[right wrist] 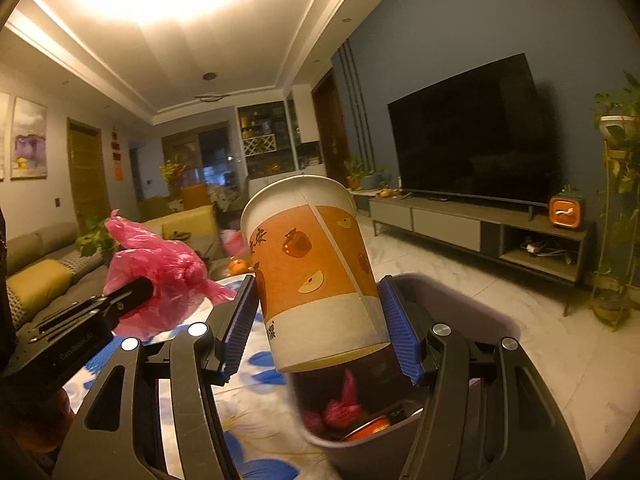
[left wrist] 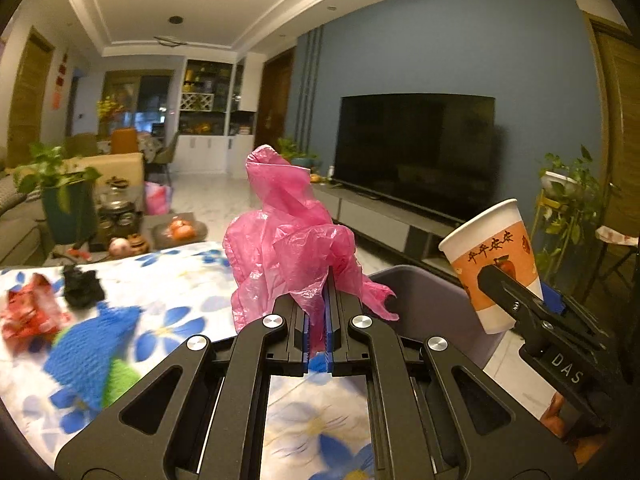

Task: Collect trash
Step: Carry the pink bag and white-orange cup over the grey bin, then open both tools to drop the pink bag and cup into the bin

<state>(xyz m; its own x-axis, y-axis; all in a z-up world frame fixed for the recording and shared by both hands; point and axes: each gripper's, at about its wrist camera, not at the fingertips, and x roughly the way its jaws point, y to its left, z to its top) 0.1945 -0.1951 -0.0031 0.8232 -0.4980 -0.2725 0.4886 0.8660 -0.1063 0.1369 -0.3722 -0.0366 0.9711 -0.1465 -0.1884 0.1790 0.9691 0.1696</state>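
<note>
With the left gripper pinching the pink bag and the right gripper clamping the paper cup above the bin at lower centre, either is risking dropping outside.

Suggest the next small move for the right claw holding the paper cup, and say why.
Probably open the right claw and let the paper cup drop. The cup is gripped between the blue pads and hangs right above the open grey bin, which already holds scraps. The left claw, shut on the pink plastic bag, could follow.
</note>
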